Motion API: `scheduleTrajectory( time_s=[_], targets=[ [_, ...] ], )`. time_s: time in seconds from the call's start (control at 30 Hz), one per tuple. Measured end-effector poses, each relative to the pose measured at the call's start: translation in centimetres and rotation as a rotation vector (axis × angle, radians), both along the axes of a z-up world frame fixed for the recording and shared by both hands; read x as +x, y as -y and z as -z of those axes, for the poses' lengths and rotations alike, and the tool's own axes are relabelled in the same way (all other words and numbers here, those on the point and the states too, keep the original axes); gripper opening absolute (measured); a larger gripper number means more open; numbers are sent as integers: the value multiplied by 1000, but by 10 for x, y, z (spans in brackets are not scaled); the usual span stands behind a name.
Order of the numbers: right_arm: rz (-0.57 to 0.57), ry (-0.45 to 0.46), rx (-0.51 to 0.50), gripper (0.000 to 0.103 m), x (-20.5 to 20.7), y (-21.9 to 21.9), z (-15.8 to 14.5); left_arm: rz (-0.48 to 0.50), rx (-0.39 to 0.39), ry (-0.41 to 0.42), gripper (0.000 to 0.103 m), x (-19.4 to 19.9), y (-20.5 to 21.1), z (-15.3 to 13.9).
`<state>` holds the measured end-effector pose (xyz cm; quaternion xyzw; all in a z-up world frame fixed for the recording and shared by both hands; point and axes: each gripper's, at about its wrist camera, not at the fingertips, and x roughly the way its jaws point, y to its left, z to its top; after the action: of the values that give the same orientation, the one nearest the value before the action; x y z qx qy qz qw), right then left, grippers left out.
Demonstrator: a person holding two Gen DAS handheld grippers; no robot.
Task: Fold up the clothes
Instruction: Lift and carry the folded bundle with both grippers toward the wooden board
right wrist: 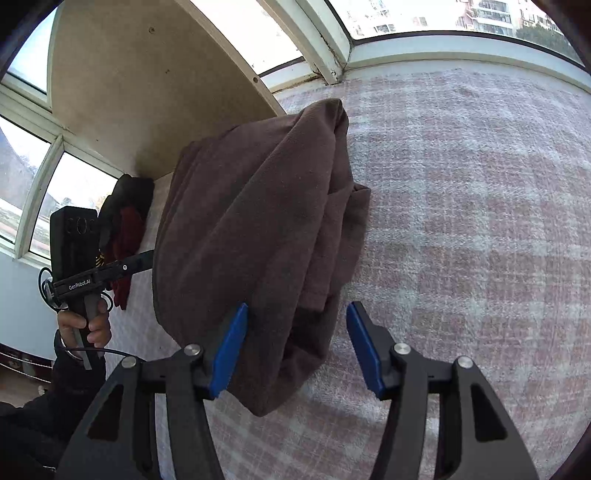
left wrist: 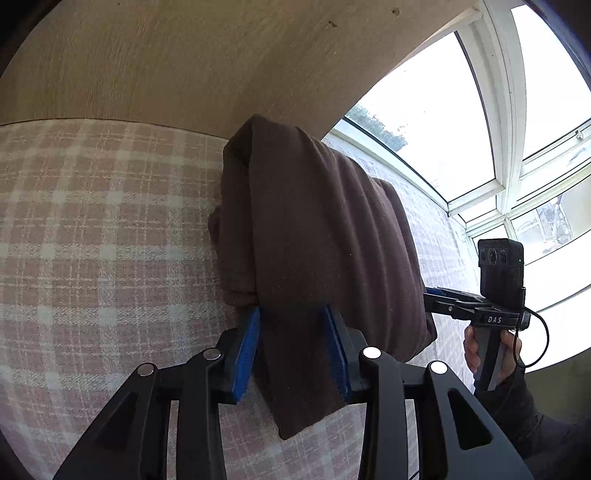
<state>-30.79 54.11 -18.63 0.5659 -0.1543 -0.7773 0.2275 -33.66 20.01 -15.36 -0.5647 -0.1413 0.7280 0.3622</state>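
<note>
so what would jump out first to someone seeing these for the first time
The folded brown garment lies in the middle of the pink plaid cloth, with the blue-padded left gripper and right gripper open around its near edge. Behind it are bright windows, and darker clothes sit by the wooden board.

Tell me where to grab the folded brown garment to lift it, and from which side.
Grip the near short end of the brown garment, coming from the person's side, roughly as both grippers already point. The folded layers hang thick there and jut toward the left gripper and right gripper, so the pads can likely close across all layers. Its far end bunches against the wooden board, leaving less room.
</note>
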Motion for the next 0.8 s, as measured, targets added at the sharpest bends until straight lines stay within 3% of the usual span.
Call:
scheduleTrajectory(
  time_s=[0.07,0.13,0.17,0.27,0.43,0.7,0.77,0.8],
  targets=[
    [-2,-8,14,55,-7,-2,-4,-15,22,6,37,-7,5,-4],
    [-13,-27,54,55,-14,1,-10,-42,7,-3,52,-16,6,-9],
    [-16,-34,72,55,-18,2,-12,-43,-8,-3,58,-21,4,-11],
    [-36,-16,87,56,-32,9,-9,2,-108,-13,64,-31,-16,-9],
    [-59,22,113,68,-43,19,4,69,-188,27,64,-36,-43,6],
    [-18,129,-26,69,-53,10,20,91,-144,73,61,-32,-52,16],
    [-47,123,-15,65,-55,15,18,97,-145,56,58,-29,-53,15],
    [-61,120,-9,54,-55,17,17,108,-155,34,54,-26,-55,12]
  ],
)
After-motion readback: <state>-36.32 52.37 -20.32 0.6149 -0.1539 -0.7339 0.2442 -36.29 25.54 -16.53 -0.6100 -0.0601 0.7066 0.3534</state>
